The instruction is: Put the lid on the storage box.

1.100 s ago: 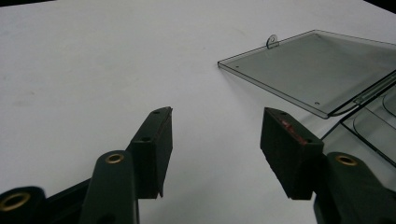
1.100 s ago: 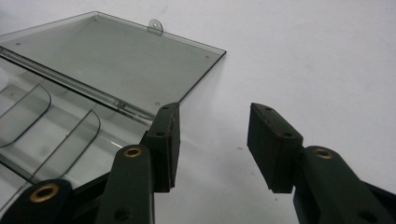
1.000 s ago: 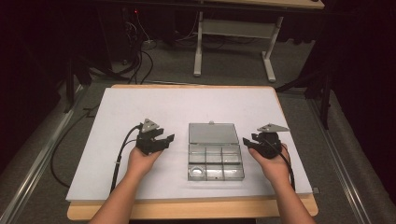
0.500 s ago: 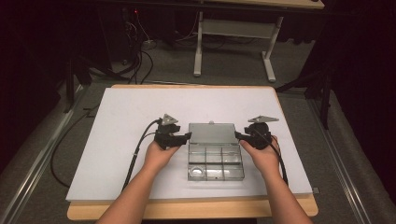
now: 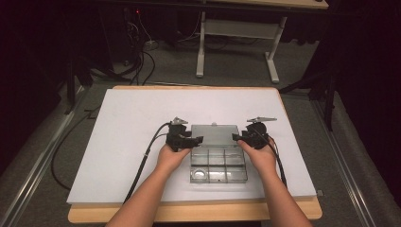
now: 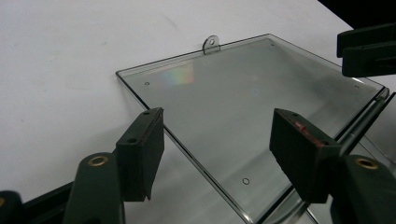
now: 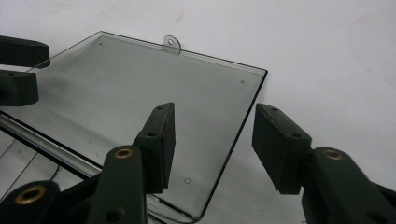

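Note:
A clear plastic compartment box [image 5: 218, 166] lies open on the white board, its flat lid [image 5: 215, 134] folded back on the far side. My left gripper [image 5: 198, 139] is at the lid's left edge. In the left gripper view the lid [image 6: 233, 93] has its edge running between the spread jaws of the left gripper [image 6: 219, 135], with no pad touching it. My right gripper [image 5: 235, 137] is at the lid's right edge. The right gripper [image 7: 212, 126] likewise straddles the corner of the lid [image 7: 140, 84] without contact. Both pairs of jaws have just been opening.
The white board [image 5: 132, 118] covers a wooden table [image 5: 189, 213]. A black cable [image 5: 144, 158] trails from the left gripper toward the table's front, another [image 5: 279, 163] from the right. A small hang tab [image 6: 211, 43] sticks out of the lid's far edge. Beyond the table stands a metal frame [image 5: 236, 28].
Both hands have moved inward from the sides of the box to the lid's left and right edges. Both pairs of jaws stand wider apart.

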The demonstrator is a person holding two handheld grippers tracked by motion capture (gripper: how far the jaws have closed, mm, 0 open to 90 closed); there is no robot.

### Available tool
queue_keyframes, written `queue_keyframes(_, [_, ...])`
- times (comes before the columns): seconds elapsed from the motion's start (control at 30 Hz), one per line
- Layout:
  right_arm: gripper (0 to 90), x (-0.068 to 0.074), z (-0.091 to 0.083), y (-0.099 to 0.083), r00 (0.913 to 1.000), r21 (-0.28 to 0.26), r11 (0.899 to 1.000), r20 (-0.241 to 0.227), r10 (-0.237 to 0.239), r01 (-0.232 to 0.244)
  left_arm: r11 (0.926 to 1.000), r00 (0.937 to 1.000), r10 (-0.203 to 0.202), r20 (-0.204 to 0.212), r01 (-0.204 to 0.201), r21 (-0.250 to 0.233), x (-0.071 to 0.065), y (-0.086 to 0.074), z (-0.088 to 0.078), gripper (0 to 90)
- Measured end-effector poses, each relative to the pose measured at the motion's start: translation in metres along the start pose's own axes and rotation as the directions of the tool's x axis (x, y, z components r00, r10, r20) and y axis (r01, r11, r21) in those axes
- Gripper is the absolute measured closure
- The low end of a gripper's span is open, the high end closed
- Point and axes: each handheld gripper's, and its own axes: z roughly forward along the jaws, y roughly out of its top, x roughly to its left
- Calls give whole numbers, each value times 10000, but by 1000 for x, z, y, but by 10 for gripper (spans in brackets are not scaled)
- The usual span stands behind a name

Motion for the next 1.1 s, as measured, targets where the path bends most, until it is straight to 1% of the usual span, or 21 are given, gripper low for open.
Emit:
queue_keyframes(0.1, [466,0,4,-2,9993,81,9996,-244,268,-267,9996,9995,-280,142,280,9,3,0,2,347])
queue_keyframes(0.2, [454,0,7,-4,9990,85,9994,-279,341,-339,9988,9982,-491,332,491,-5,6,-2,2,339])
queue_keyframes(0.27, [451,0,9,-4,9982,118,9991,-429,413,-408,9966,9948,-827,599,825,49,10,-3,3,332])
queue_keyframes(0.33, [439,0,11,-5,9983,146,9991,-430,396,-390,9944,9911,-1052,820,1046,114,13,-4,3,326])
queue_keyframes(0.37, [434,0,12,-6,9979,136,9989,-449,465,-459,9940,9900,-1091,898,1086,109,14,-4,3,325])
queue_keyframes(0.5, [428,-3,13,-7,9948,141,9970,-668,764,-756,9932,9882,-1166,989,1157,153,14,-4,3,317])
queue_keyframes(0.6, [425,-5,14,-7,9929,189,9960,-798,886,-874,9915,9850,-1299,1135,1284,202,16,-5,3,317])
queue_keyframes(0.7, [421,-8,14,-6,9903,274,9950,-981,981,-958,9909,9828,-1347,1263,1335,178,17,-6,3,322])
queue_keyframes(0.83, [417,-11,16,-7,9866,302,9933,-1156,1147,-1119,9886,9800,-1502,1304,1495,157,17,-7,3,329])
queue_keyframes(0.9, [415,-12,16,-7,9846,302,9925,-1253,1216,-1188,9869,9773,-1615,1374,1600,217,17,-7,3,331])
queue_keyframes(1.0, [412,-14,17,-8,9824,331,9916,-1354,1286,-1252,9818,9673,-1900,1678,1875,305,18,-9,6,332])
queue_keyframes(1.1, [409,-14,17,-8,9809,360,9906,-1398,1355,-1317,9822,9684,-1878,1640,1859,274,17,-8,6,331])
